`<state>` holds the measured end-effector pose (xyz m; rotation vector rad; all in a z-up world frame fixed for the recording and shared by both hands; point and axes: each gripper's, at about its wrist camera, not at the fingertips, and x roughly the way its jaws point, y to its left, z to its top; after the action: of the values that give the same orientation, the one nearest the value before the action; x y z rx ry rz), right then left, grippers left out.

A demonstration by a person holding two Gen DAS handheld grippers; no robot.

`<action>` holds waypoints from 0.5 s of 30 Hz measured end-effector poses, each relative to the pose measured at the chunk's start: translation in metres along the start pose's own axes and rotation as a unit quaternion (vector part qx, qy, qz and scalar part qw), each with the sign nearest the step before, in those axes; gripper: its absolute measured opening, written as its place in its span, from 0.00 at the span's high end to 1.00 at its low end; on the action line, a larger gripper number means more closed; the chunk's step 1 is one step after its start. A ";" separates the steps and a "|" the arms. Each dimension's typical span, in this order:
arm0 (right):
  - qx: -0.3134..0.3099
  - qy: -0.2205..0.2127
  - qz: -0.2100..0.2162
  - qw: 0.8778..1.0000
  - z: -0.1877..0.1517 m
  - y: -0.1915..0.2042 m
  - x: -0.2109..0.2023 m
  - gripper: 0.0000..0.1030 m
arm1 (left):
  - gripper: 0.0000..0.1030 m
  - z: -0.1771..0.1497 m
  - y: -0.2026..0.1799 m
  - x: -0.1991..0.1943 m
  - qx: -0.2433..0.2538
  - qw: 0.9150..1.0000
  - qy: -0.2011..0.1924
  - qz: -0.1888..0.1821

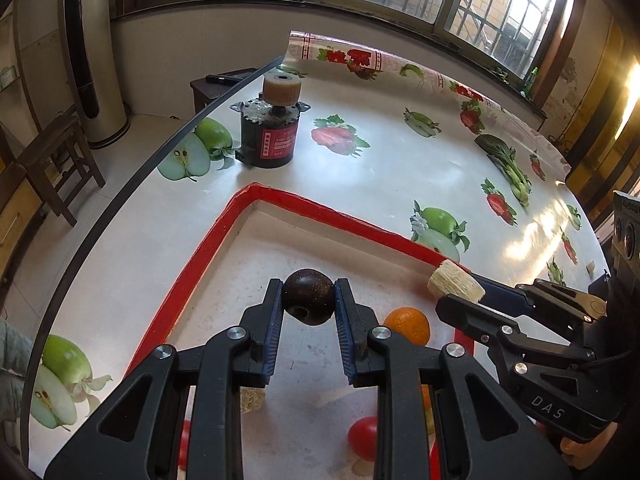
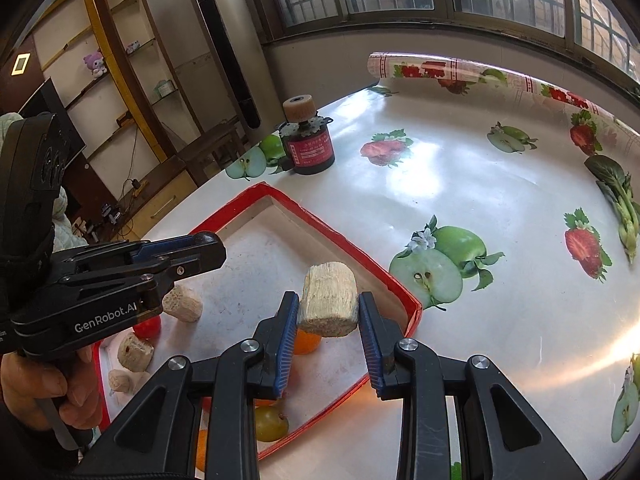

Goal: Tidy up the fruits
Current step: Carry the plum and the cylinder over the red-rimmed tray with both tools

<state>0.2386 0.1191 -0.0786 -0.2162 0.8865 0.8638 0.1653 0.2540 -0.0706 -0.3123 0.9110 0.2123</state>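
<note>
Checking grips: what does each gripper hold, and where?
Left gripper pinches a dark round fruit across its sides; right gripper clamps a pale fibrous chunk by its sides.

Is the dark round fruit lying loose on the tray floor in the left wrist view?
No, the dark round fruit is clamped between the left tongs, held above the red-rimmed tray.

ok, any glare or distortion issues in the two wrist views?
Left wrist: window glare washes out the tablecloth at right; fisheye bends the table edge. Right wrist: bright glare patch on the tablecloth centre and lower right; dark vignette corners. Held items sharp in both.
</note>
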 end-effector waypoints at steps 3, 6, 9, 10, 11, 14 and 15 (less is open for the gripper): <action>0.003 0.003 0.002 1.000 -0.001 -0.002 0.005 0.70 | 0.78 0.000 -0.001 0.007 0.000 1.000 0.005 -0.001; 0.004 0.006 0.003 1.000 -0.002 -0.003 0.008 0.70 | 0.78 0.000 -0.001 0.011 0.001 1.000 0.006 0.000; 0.005 0.004 0.003 1.000 -0.002 -0.004 0.008 0.70 | 0.78 0.002 -0.001 0.013 -0.001 1.000 0.007 0.001; 0.006 0.004 0.003 1.000 -0.002 -0.005 0.009 0.70 | 0.78 0.003 0.000 0.015 -0.002 1.000 0.008 0.001; 0.006 0.005 0.003 1.000 -0.001 -0.005 0.010 0.70 | 0.78 0.004 0.000 0.016 -0.003 1.000 0.009 0.002; 0.008 0.008 0.003 1.000 -0.001 -0.007 0.014 0.70 | 0.78 0.005 0.000 0.021 -0.005 1.000 0.011 0.003; 0.009 0.009 0.003 1.000 -0.001 -0.007 0.015 0.70 | 0.78 0.005 0.000 0.023 -0.006 1.000 0.013 0.004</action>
<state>0.2483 0.1222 -0.0919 -0.2061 0.9122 0.8606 0.1831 0.2574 -0.0861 -0.3225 0.9365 0.2208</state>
